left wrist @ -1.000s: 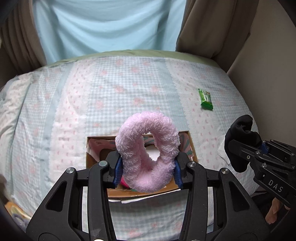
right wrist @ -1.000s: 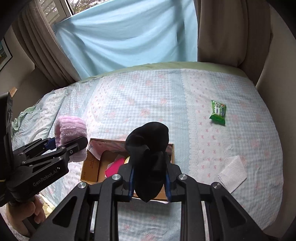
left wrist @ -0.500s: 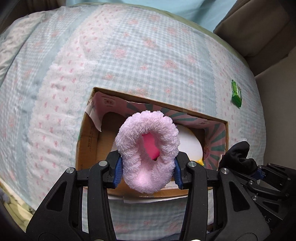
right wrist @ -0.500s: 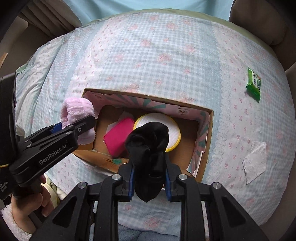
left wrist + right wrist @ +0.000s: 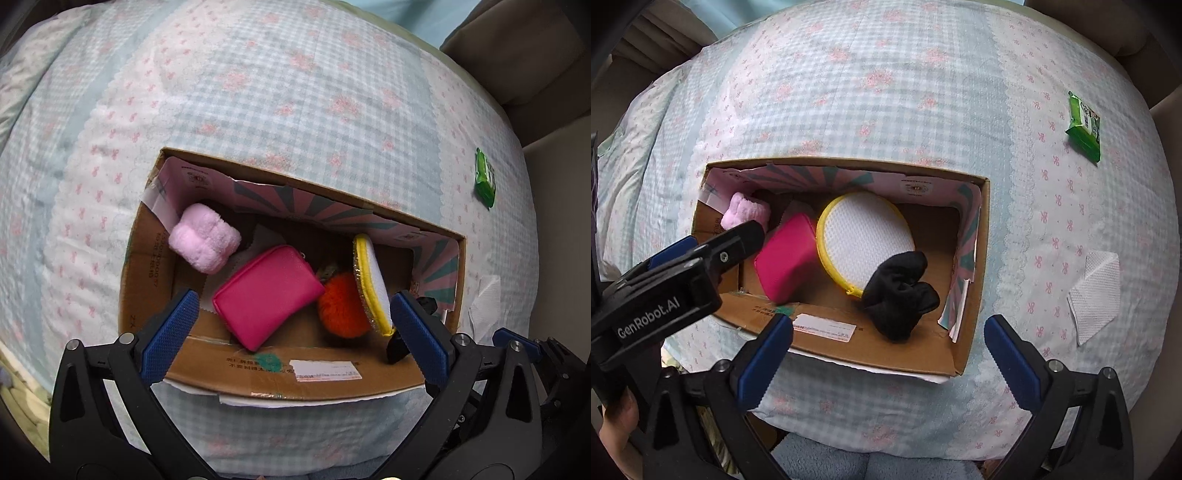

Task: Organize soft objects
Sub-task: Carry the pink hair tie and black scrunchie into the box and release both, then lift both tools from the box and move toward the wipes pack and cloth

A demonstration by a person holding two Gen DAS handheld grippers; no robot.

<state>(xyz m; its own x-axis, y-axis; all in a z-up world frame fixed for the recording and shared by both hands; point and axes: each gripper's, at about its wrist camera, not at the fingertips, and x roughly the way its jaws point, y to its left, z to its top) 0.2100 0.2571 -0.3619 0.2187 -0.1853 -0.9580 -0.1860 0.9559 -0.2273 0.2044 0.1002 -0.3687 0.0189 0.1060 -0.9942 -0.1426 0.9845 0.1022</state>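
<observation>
A cardboard box [image 5: 280,384] [image 5: 886,354] lies open on the bed. In it are a fluffy pink scrunchie [image 5: 205,238] [image 5: 746,214] at the left, a magenta pouch [image 5: 266,295] [image 5: 786,258], an orange pompom [image 5: 341,306], a yellow-rimmed white round pad [image 5: 371,284] [image 5: 866,236] and a black sock [image 5: 899,291] at the right. My left gripper [image 5: 295,332] is open and empty over the box's near wall. My right gripper [image 5: 888,360] is open and empty just in front of the sock.
A green packet [image 5: 485,181] [image 5: 1086,125] and a white tissue [image 5: 1095,291] [image 5: 485,299] lie on the checked bedspread right of the box. The left gripper's body [image 5: 672,280] shows at the left of the right wrist view. Brown cushions stand behind the bed.
Both grippers have opened. The pink scrunchie dropped into the box's left end and the black sock into its right end. Both grippers came lower and closer to the box.
</observation>
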